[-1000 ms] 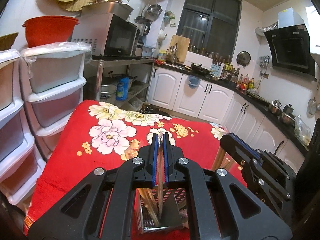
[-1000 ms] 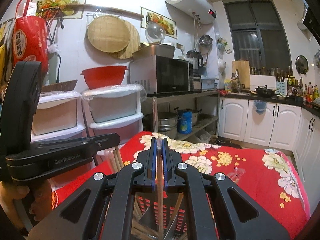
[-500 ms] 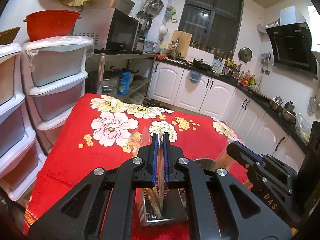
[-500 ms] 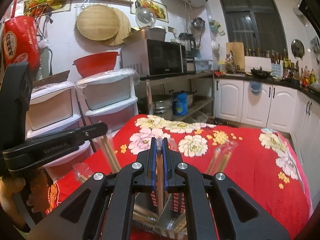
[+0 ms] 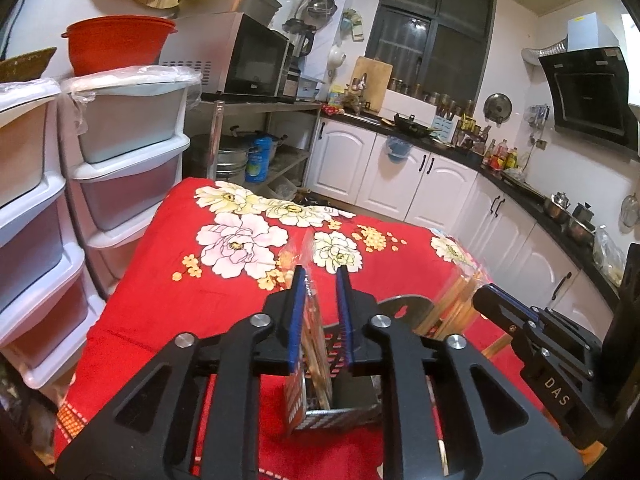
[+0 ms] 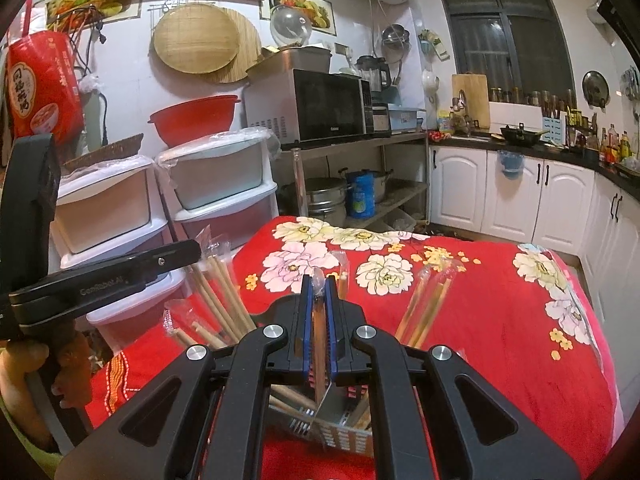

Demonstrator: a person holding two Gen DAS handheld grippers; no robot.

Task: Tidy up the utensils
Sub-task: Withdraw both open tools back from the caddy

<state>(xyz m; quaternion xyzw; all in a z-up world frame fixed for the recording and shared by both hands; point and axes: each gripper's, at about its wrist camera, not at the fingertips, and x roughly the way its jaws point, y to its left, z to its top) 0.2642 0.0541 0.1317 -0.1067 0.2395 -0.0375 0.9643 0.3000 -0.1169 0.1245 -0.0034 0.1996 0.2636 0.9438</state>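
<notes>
The left hand-held gripper (image 5: 320, 276) has just been opening; we see its blue pads apart, a wrapped pair of chopsticks (image 5: 314, 336) leaning loose between them, standing in the metal utensil basket (image 5: 340, 412) below. The right hand-held gripper (image 6: 319, 284) is clamped on another wrapped chopstick pair (image 6: 319, 344) over the same basket (image 6: 344, 428), which holds more wooden chopsticks (image 6: 218, 300) fanned to the left. The basket sits near the close edge of the tabletop (image 5: 160, 280), whose red floral cloth lies open beyond. White storage drawers (image 5: 132, 168) crowd its left edge. We read "DAS" on the right tool and "GenRobot.AI" on the left.
</notes>
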